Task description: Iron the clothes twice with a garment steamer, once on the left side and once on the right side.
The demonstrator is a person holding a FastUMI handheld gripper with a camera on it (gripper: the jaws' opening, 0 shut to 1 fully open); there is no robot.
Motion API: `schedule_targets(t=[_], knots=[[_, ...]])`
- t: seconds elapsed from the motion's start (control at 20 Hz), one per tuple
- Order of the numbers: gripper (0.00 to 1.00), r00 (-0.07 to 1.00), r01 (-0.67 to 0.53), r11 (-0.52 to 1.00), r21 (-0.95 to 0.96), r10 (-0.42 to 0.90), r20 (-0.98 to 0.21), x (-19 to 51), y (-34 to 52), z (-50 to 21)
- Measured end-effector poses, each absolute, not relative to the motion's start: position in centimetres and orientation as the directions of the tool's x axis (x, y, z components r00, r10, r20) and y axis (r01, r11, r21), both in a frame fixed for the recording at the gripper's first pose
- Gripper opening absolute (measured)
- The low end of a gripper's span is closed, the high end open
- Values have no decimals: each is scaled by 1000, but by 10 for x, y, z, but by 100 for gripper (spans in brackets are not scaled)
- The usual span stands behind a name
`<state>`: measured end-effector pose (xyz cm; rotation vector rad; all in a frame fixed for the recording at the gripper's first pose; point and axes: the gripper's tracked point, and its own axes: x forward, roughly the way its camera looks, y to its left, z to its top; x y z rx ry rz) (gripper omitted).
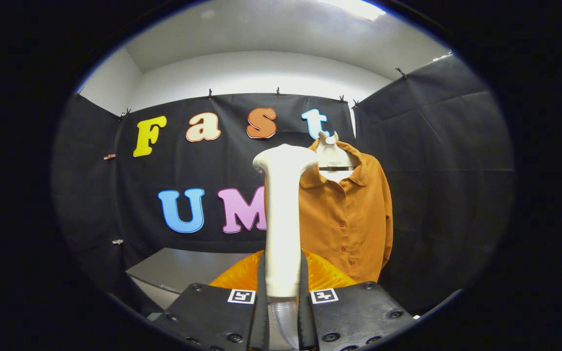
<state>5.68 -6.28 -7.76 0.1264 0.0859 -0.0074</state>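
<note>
A white garment steamer (pixel 282 214) stands upright between my fingers, its handle clamped on both sides and its head at the top. My gripper (pixel 282 292) is shut on that handle. Beyond the steamer, slightly to the right, an orange-brown button-up shirt (pixel 347 219) hangs on a white hanger (pixel 332 153) against the black cloth wall. The steamer covers the shirt's left edge. There is a gap between the steamer head and the shirt.
An orange rounded object (pixel 322 275) sits just ahead of my fingers, behind the steamer handle. A grey table top (pixel 178 268) lies to the left below the cloth wall. Black cloth walls close the booth on the left, back and right.
</note>
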Motion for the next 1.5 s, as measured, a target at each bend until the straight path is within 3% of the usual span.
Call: schedule_targets(t=[0.7,1.5], knots=[[26,993,-70,991,111,79,-84,28,44,-61],[26,993,-68,991,113,78,-88,24,34,-59]])
